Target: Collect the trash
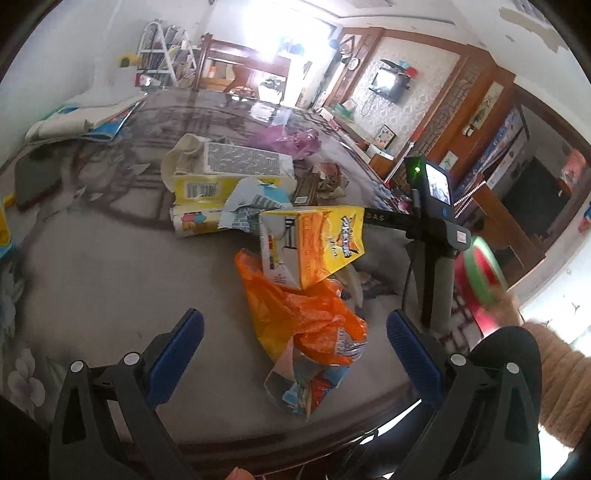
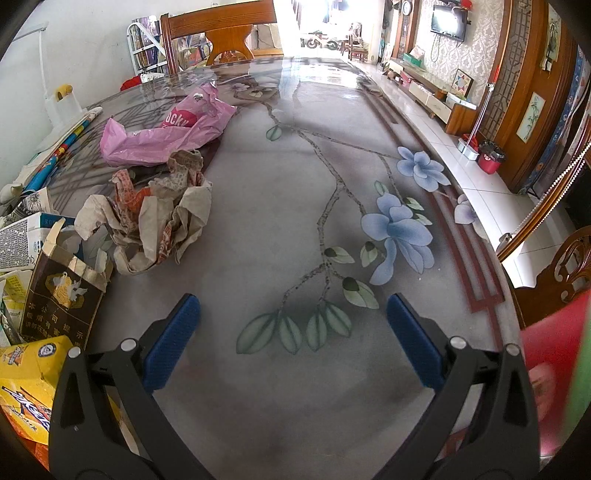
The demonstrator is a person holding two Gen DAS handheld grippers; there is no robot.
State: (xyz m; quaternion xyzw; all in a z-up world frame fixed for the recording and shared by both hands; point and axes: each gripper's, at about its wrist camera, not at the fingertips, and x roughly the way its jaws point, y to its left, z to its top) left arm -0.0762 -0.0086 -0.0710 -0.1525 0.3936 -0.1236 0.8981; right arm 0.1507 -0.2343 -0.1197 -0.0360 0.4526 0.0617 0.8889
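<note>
My left gripper [image 1: 295, 350] is open low over the table's near edge. An orange plastic bag [image 1: 299, 314] and a torn colourful wrapper [image 1: 314, 384] lie between its blue pads [image 1: 177, 354]. Just beyond, a yellow carton [image 1: 317, 243] rests tilted on the bag. The right gripper's body [image 1: 436, 214] shows behind that carton, its fingertips hidden. In the right wrist view my right gripper [image 2: 293, 332] is open over bare flower-printed table [image 2: 295, 184], holding nothing. The yellow carton [image 2: 29, 380] lies outside its left finger.
More trash lies left of the right gripper: a dark cigarette box [image 2: 62, 295], crumpled paper [image 2: 155, 221], a pink plastic bag [image 2: 166, 133]. Flattened yellow and white boxes [image 1: 229, 173] sit mid-table. A blurred red and green object [image 1: 480, 273] is off the table's right edge. Wooden chairs [image 2: 221, 29] stand around.
</note>
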